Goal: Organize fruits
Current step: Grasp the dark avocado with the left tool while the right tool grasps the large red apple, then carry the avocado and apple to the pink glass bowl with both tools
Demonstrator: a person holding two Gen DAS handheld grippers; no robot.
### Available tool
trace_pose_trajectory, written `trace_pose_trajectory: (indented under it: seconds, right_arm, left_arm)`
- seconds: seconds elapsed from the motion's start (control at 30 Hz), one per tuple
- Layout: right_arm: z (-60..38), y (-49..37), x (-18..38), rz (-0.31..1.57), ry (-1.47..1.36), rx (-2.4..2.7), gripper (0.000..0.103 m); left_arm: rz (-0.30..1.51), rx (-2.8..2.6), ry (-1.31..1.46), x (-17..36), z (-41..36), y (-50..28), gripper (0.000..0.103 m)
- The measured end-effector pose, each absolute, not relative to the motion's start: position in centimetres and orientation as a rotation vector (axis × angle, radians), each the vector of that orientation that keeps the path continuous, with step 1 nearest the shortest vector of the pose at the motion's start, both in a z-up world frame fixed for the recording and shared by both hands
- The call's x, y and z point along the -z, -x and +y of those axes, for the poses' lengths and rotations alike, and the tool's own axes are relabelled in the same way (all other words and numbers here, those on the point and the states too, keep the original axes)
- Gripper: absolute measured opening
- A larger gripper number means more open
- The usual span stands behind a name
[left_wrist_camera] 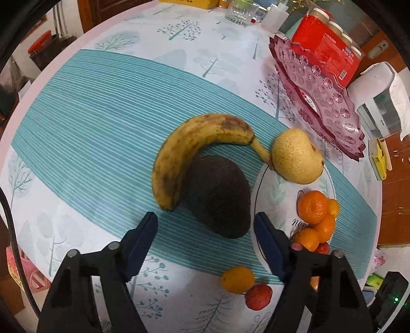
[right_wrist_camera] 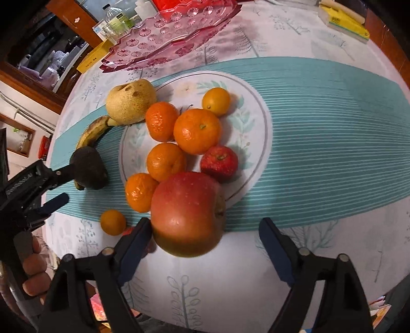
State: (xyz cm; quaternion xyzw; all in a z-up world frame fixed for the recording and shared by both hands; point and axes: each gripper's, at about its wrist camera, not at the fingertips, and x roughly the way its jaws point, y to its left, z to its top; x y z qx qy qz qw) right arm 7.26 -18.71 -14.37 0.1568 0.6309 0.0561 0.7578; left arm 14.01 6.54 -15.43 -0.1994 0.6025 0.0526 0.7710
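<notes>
A dark avocado [left_wrist_camera: 217, 197] lies on the teal stripe beside a spotted banana [left_wrist_camera: 194, 143] and a pear [left_wrist_camera: 294, 156]. My left gripper [left_wrist_camera: 206, 220] stands open astride the avocado's near end, with small gaps at both pads; it also shows as the left gripper [right_wrist_camera: 66, 184] in the right wrist view. A big red apple [right_wrist_camera: 187, 212] rests at the near rim of the plate [right_wrist_camera: 256, 110]. My right gripper [right_wrist_camera: 205, 225] is open around it: the left pad is at the apple's side, the right pad well clear. Several mandarins [right_wrist_camera: 197, 130] and a small red apple [right_wrist_camera: 219, 162] lie on the plate.
A small orange [right_wrist_camera: 112, 221] and a red fruit [left_wrist_camera: 258, 297] lie off the plate near the table's front. A pink plastic tray [left_wrist_camera: 320, 84] leans at the back, with a red package [left_wrist_camera: 330, 48], a white dispenser [left_wrist_camera: 379, 102], a yellow box [right_wrist_camera: 343, 23] and a glass [left_wrist_camera: 241, 12] nearby.
</notes>
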Motion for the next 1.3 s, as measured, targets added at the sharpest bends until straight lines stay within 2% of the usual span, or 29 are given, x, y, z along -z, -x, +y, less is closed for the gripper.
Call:
trace_pose_trajectory:
  seconds: [0.07,0.13,0.47,0.83,1.07,1.3]
  right_arm:
    - [-18.5,-7.6,14.7,1.393,-0.379,-0.161,0.068]
    - [-18.3,-7.9,15.0,1.407,-0.405,-0.187,0.062]
    - [-17.4,-8.0,14.8,1.405,-0.343,-0.201,0.061]
    - [-18.3,-7.1,14.2,1.387,-0.356,-0.203,0.061]
    - [-18.7,-6.6,13.4,1.361,-0.349,-0.211,0.061]
    - [-18.6,-6.1,11.6,1.323,-0.319,-0.225,0.061]
  left_arm:
    - [1.311,-0.106,0.429,15.5,6.3,-14.4,0.073]
    - [1.316,-0.104,0.426,15.6,6.1,-14.8,0.073]
    - [1.381,-0.119,0.422,17.3,5.4,-17.0,0.059]
    - [1.391,-0.175,0.339,18.2,3.8,-18.8,0.056]
    - [1.401,-0.116,0.287,17.9,2.6,-17.3,0.056]
    - [1.341,-0.054,0.183,15.1,0.8,-15.0,0.056]
